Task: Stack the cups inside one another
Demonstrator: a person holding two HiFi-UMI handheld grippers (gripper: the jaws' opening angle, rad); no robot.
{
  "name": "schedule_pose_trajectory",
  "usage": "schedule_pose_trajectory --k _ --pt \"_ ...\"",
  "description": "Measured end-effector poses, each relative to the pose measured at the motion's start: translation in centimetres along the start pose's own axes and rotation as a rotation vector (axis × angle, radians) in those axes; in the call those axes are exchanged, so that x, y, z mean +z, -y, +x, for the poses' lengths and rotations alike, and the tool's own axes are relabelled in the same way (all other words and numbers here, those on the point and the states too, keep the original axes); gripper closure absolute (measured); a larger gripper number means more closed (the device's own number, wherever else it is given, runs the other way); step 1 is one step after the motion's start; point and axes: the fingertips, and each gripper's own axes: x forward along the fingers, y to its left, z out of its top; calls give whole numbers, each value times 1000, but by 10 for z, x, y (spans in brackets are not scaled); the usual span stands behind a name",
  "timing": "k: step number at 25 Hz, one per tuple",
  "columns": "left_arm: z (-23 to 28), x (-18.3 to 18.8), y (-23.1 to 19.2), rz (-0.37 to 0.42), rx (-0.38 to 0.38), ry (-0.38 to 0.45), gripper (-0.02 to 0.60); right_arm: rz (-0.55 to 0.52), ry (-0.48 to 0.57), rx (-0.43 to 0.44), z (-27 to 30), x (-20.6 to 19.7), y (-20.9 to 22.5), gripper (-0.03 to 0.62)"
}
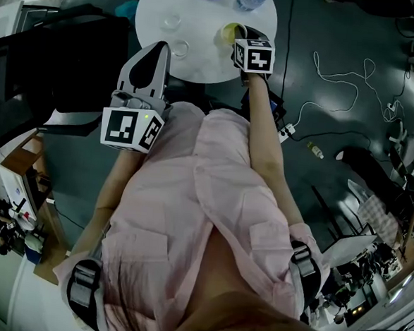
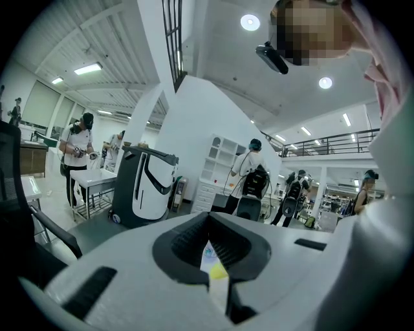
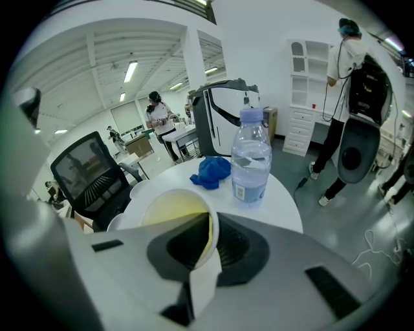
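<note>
A paper cup (image 1: 232,33), white outside and yellow inside, hangs tilted over the round white table (image 1: 214,63). My right gripper (image 1: 240,38) is shut on its rim. In the right gripper view the cup (image 3: 171,216) fills the space in front of the jaws, and its wall is pinched at the right gripper (image 3: 210,244). Two clear cups (image 1: 171,22) (image 1: 181,50) stand on the table's left part. My left gripper (image 1: 161,48) hovers by the nearer clear cup, jaws together and nothing held. The left gripper (image 2: 210,249) points almost level.
A water bottle (image 3: 251,161) and a crumpled blue cloth (image 3: 210,171) sit at the table's far side. A black office chair (image 3: 87,174) stands left of the table. Cables (image 1: 340,78) lie on the floor to the right. Several people stand farther off.
</note>
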Motion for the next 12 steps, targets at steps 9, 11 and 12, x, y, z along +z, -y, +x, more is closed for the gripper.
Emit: schedule_pose_trajectory --k 9,11,12 --pt "1 6 0 8 -11 15 566 -19 100 3 -18 29 -9 556" --pt "0 6 -1 8 -7 15 566 -21 130 3 -25 37 -10 556" --pt "-1 6 -1 9 -7 16 566 -21 145 4 -28 41 -11 556"
